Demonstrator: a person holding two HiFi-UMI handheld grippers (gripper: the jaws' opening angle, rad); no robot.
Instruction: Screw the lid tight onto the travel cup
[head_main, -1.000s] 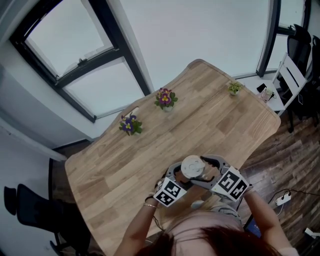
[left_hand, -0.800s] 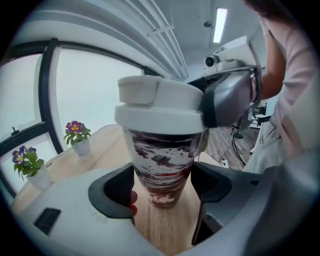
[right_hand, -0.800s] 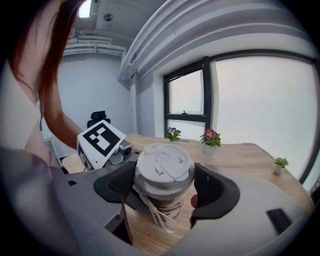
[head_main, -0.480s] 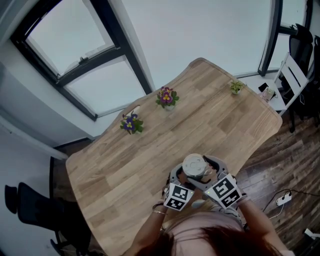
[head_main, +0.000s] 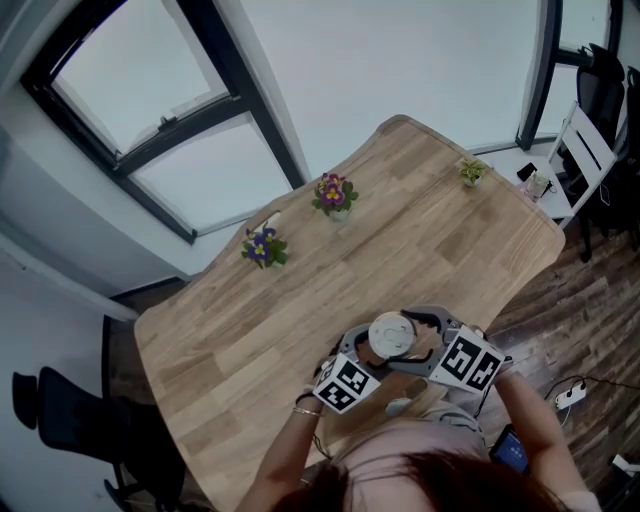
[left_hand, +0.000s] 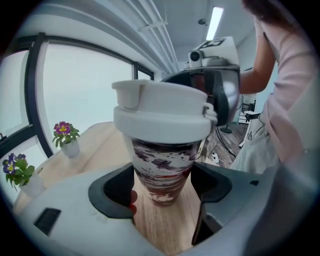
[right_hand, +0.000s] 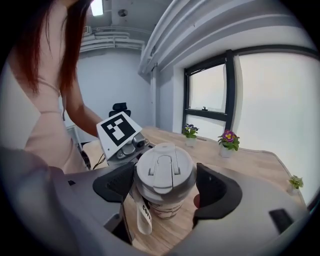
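Left gripper (left_hand: 162, 192) is closed snug round the brown-and-white marbled travel cup (left_hand: 161, 160), which stands at the near edge of the light wooden counter (head_main: 400, 230). Right gripper (right_hand: 165, 186) is clamped on its white plastic flip-top lid (right_hand: 164, 170). Mid-tightening, I reckon. Next I'd twist right while left holds firm.

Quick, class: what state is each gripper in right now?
Left gripper: closed on the travel cup, around its body.
Right gripper: closed on the lid.
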